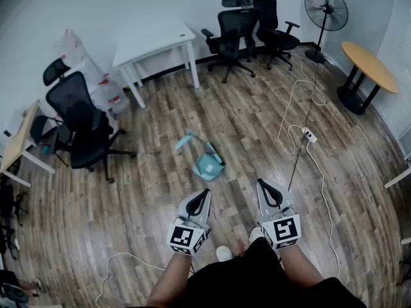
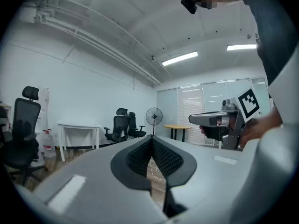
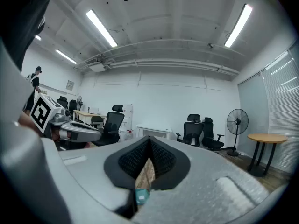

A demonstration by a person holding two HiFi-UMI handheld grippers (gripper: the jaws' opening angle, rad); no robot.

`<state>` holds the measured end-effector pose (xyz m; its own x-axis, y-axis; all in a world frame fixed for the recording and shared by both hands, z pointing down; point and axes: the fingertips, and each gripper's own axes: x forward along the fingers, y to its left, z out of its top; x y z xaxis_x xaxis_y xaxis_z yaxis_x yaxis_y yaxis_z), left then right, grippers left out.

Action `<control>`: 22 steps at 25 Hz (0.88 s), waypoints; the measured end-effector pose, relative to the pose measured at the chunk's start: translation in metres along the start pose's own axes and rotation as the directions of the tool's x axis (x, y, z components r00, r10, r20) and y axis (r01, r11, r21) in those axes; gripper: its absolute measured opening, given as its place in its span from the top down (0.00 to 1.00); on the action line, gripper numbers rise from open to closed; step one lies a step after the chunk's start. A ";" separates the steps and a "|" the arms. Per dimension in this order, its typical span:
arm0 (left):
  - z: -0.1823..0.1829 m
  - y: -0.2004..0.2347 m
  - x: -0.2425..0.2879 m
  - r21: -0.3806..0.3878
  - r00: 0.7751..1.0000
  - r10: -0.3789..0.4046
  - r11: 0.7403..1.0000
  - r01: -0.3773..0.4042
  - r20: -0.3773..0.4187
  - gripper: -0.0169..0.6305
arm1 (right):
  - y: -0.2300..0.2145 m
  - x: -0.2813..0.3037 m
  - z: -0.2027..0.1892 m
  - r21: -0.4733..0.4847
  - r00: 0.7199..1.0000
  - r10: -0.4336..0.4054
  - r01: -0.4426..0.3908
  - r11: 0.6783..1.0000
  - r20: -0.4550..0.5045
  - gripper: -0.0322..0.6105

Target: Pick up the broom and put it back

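A teal broom (image 1: 208,165) lies on the wood floor in the head view, its head nearest me and its short handle running up and to the left. My left gripper (image 1: 204,194) and right gripper (image 1: 261,184) are held level side by side, a short way in front of the broom and above the floor. Both are shut with nothing between the pads. In the left gripper view the left gripper (image 2: 152,139) has its pads meeting at the tip. The right gripper (image 3: 149,139) looks the same in its own view, with a bit of the teal broom (image 3: 141,196) showing below the jaws.
A black office chair (image 1: 80,124) stands at the left and a white table (image 1: 154,43) at the back. More chairs (image 1: 239,27), a floor fan (image 1: 325,11) and a round wooden table (image 1: 368,66) are at the back right. A power strip (image 1: 309,134) and its cables lie on the floor to the right.
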<state>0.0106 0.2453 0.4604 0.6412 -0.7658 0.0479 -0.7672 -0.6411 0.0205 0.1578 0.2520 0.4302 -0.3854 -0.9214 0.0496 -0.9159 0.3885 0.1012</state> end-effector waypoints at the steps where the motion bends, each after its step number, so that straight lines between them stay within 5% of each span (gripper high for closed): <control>1: 0.002 0.000 -0.001 0.000 1.000 0.000 1.000 0.000 0.001 0.95 | 0.001 0.000 0.002 -0.004 1.000 0.002 -0.002 1.000 0.002 0.95; 22: -0.001 0.001 -0.006 0.001 0.999 -0.034 0.999 0.034 0.010 0.95 | 0.014 0.010 -0.003 0.044 0.998 0.058 -0.057 0.997 -0.016 0.95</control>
<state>0.0065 0.2491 0.4607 0.6671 -0.7440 0.0375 -0.7449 -0.6668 0.0214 0.1414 0.2477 0.4352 -0.4361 -0.8971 0.0709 -0.8964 0.4400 0.0541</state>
